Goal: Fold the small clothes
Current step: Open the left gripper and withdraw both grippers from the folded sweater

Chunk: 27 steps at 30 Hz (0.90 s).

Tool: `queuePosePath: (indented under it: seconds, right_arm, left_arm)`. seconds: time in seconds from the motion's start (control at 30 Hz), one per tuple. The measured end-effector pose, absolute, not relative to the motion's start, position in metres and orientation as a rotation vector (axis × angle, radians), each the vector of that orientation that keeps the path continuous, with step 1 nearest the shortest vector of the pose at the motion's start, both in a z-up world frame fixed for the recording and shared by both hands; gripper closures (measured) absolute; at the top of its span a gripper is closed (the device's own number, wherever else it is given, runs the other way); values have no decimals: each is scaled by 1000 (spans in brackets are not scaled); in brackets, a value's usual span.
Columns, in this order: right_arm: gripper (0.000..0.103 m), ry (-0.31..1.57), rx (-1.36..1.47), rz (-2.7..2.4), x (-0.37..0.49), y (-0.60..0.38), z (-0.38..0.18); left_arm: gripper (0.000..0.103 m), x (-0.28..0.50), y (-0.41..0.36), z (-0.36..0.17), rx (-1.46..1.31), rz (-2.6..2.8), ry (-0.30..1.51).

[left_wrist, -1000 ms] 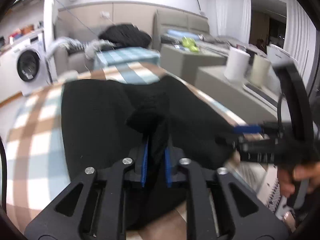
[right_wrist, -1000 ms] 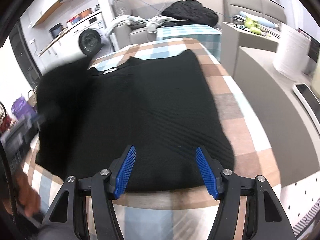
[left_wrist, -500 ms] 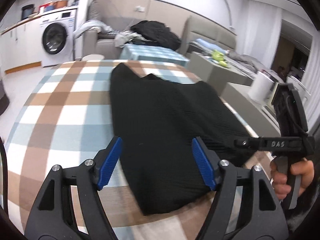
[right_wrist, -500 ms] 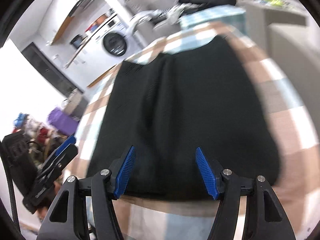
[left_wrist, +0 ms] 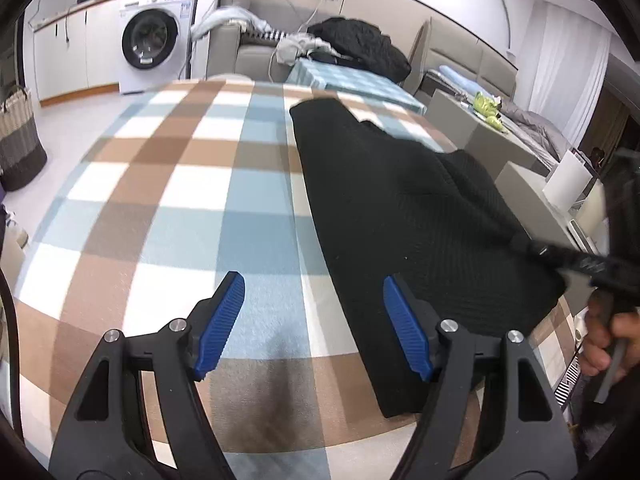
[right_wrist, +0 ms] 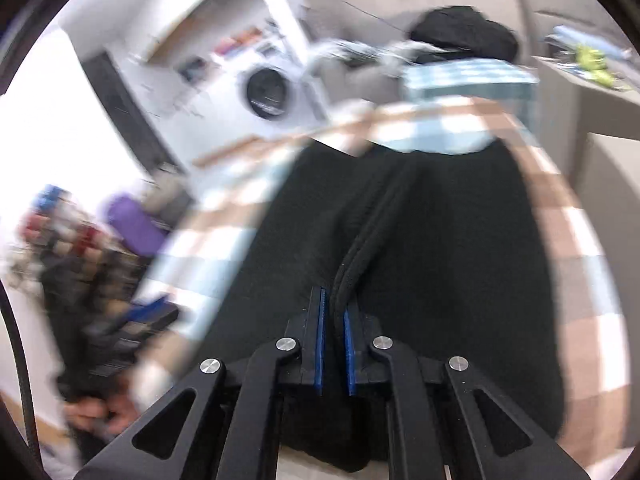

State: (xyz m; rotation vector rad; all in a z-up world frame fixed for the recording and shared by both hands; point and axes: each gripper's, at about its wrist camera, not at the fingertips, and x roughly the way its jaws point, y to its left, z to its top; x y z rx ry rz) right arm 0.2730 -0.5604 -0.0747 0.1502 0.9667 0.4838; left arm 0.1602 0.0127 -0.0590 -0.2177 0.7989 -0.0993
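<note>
Checked tablecloth (left_wrist: pixel 192 184) lies bare under the left gripper (left_wrist: pixel 312 320), jaws wide and empty after letting go; beside it, the right gripper (right_wrist: pixel 334 344) has just pinched the black sweater (left_wrist: pixel 400 220)'s near hem, ready for another fold

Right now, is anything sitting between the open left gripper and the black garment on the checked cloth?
Nothing visible: only bare checked cloth lies between the open left gripper and the black garment, whose edge is by its right finger.
</note>
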Motion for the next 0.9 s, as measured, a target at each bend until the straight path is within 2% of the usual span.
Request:
queuePosePath:
  seconds: [0.07, 0.13, 0.23, 0.37, 0.6, 0.9]
  right_arm:
    - [88, 1045, 164, 454, 281, -565, -94]
    - [72, 1039, 193, 435, 277, -572, -95]
    - [61, 1001, 194, 434, 267, -581, -86]
    - [61, 1037, 210, 451, 262, -589, -90]
    - [61, 932, 237, 580, 229, -588, -66]
    - [61, 990, 214, 597, 270, -569, -92]
  left_arm:
    - [33, 165, 9, -66, -214, -108, 827]
    - [33, 168, 2, -72, -196, -120, 851]
    - [33, 170, -10, -80, -170, -141, 877]
    - [33, 160, -27, -87, -146, -205, 905]
    - [33, 144, -18, -86, -187, -205, 903]
    - [33, 137, -22, -87, -147, -213, 915]
